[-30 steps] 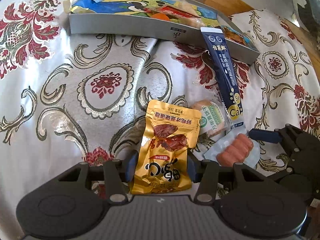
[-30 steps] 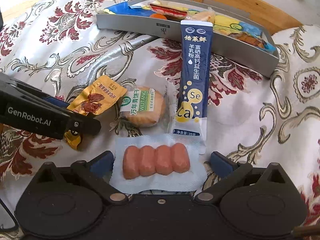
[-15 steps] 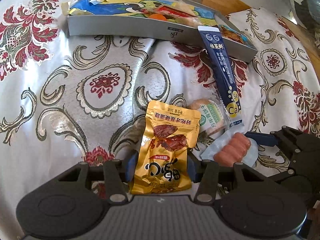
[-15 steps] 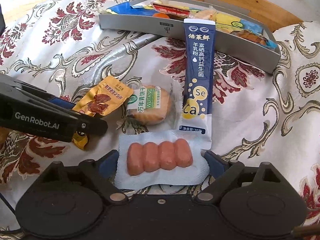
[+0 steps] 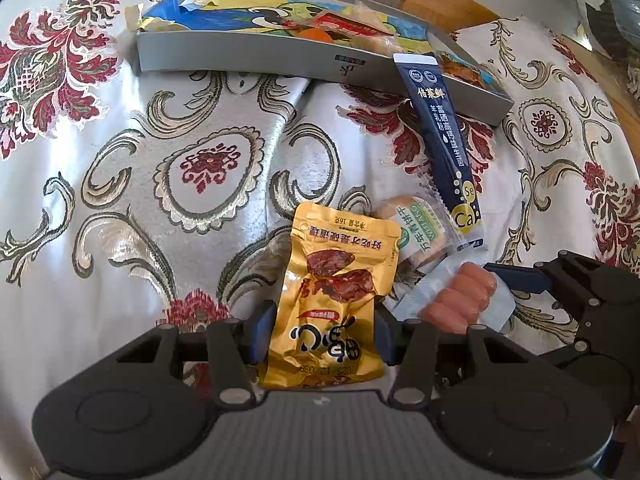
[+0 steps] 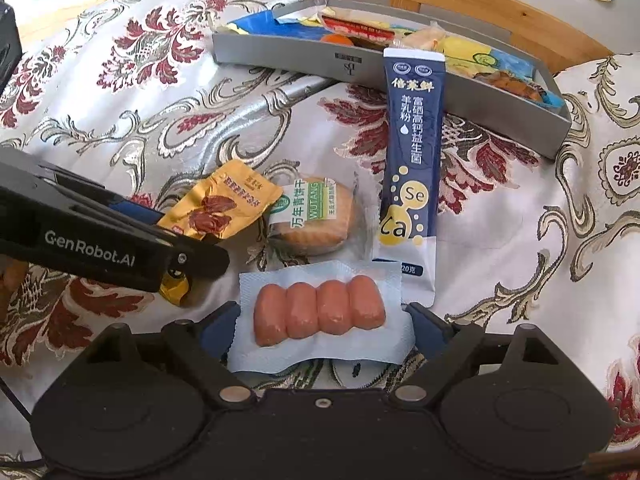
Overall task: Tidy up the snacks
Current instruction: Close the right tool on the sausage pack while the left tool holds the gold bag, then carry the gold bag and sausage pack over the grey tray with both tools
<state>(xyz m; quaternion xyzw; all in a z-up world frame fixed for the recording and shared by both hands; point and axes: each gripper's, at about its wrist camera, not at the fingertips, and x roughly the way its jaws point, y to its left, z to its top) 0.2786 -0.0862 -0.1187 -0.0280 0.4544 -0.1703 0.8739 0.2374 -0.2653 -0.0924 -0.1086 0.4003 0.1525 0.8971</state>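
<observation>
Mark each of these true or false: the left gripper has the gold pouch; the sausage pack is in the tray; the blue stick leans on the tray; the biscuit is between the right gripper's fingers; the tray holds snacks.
1. The left gripper has the gold pouch. True: its fingers press the pouch's sides.
2. The sausage pack is in the tray. False: it sits between the right gripper's fingers, near the camera.
3. The blue stick leans on the tray. True: its top overlaps the tray's front wall.
4. The biscuit is between the right gripper's fingers. False: it lies on the cloth beyond the sausage pack.
5. The tray holds snacks. True.
</observation>
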